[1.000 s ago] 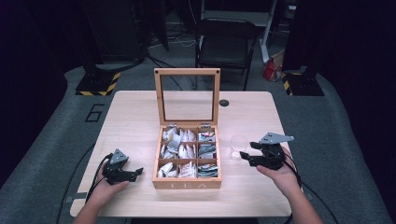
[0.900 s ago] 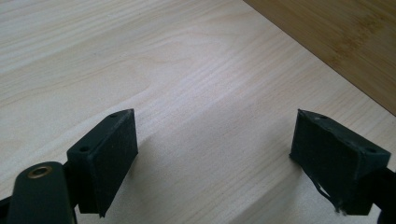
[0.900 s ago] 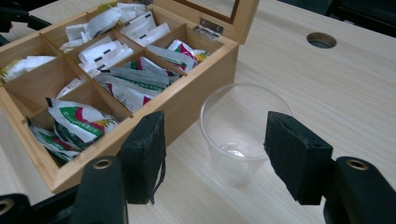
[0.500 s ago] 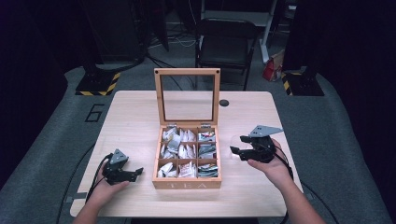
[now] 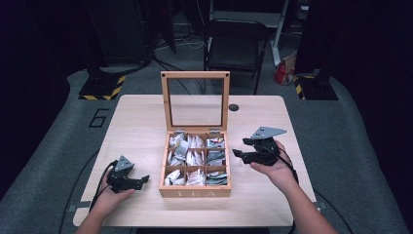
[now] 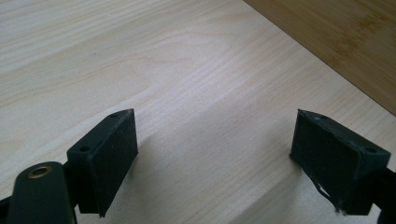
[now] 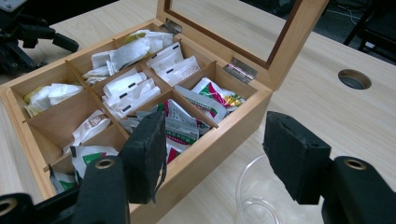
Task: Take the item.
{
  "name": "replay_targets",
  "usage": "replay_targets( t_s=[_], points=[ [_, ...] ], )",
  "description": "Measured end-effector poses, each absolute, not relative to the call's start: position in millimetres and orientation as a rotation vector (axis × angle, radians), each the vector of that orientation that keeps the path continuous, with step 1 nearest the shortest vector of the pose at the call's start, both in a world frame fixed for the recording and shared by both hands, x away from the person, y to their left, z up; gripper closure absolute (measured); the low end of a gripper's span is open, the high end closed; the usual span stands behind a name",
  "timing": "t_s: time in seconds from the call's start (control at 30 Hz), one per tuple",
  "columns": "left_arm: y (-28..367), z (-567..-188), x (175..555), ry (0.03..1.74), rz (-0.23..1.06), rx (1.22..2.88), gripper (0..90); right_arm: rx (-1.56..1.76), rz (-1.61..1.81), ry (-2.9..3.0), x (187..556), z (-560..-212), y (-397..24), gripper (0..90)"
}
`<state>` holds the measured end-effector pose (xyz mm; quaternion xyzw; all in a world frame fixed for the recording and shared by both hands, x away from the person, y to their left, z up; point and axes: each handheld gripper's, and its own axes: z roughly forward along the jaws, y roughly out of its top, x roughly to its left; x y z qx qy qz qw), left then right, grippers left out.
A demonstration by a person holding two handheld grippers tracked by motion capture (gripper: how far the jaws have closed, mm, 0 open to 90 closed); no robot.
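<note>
Where lid stands open, wooden tea box (image 5: 196, 192), paper sachets (image 7: 128, 91)

Centre: open tea box (image 5: 195, 191), upright glass lid (image 5: 195, 101) walls its far side; compartments open from above
Left, right: bare table (image 5: 136, 126)
Right, near box: clear glass (image 7: 254, 196)

Dark room — black chair (image 5: 237, 41), grey floor (image 5: 350, 146).

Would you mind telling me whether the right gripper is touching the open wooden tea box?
Apart. In the high view, bare tabletop separates the right gripper from the wooden tea box.
</note>
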<state>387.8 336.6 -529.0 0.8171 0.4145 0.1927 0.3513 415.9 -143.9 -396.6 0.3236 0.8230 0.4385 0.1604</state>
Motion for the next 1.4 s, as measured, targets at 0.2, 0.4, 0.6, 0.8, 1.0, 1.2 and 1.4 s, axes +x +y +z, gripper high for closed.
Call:
replay_targets(
  t_s=[0.2,0.4,0.6,0.8,1.0,1.2,1.4],
  points=[
    [337,-529,388,1.073,0.498,2.116,14.1,0.918,1.256,2.36,420,-394,-136,39.3],
    [337,-529,388,1.073,0.5,2.115,14.1,0.895,1.255,2.371,424,-391,-128,39.5],
    [337,-529,388,1.072,0.5,2.116,14.1,0.888,1.261,2.374,429,-389,-120,39.8],
    [337,-529,388,1.075,0.498,2.114,14.1,0.876,1.262,2.381,433,-389,-111,40.1],
    [337,-529,388,1.075,0.498,2.113,14.1,0.867,1.268,2.392,438,-389,-98,40.3],
    [337,-529,388,1.074,0.498,2.114,14.1,0.847,1.273,2.405,441,-386,-87,40.4],
    [337,-529,388,1.073,0.498,2.115,14.1,0.813,1.282,2.418,446,-381,-75,40.8]
  ],
)
